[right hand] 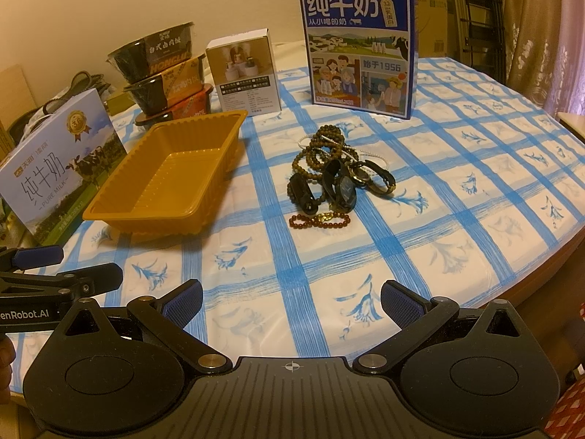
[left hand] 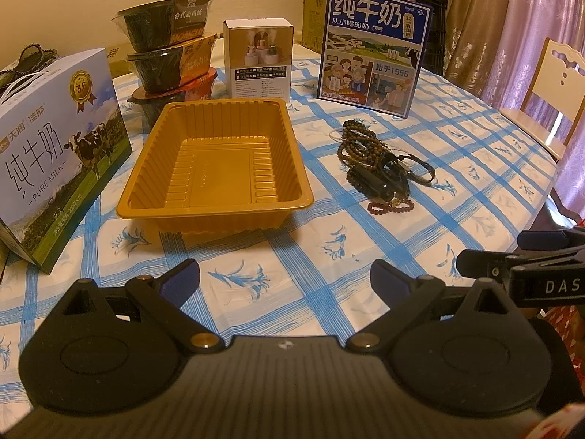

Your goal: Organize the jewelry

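Both the left gripper [left hand: 285,278] and right gripper [right hand: 290,301] hover spread wide and empty; the jewelry pile [right hand: 338,179] lies right of the tray [right hand: 164,179]; light, limp, tangled strands, best pinched at the loose red bracelet [right hand: 321,220].

jewelry pile [right hand: 336,179], empty gold tray [right hand: 164,179], jaws apart

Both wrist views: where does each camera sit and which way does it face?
Left wrist: on the left tongs, facing the gold tray; the right tongs intrude at right.
Right wrist: on the right tongs, facing the jewelry pile; the left tongs intrude at left.
Shared: tray, jewelry, blue milk box, checked tablecloth.
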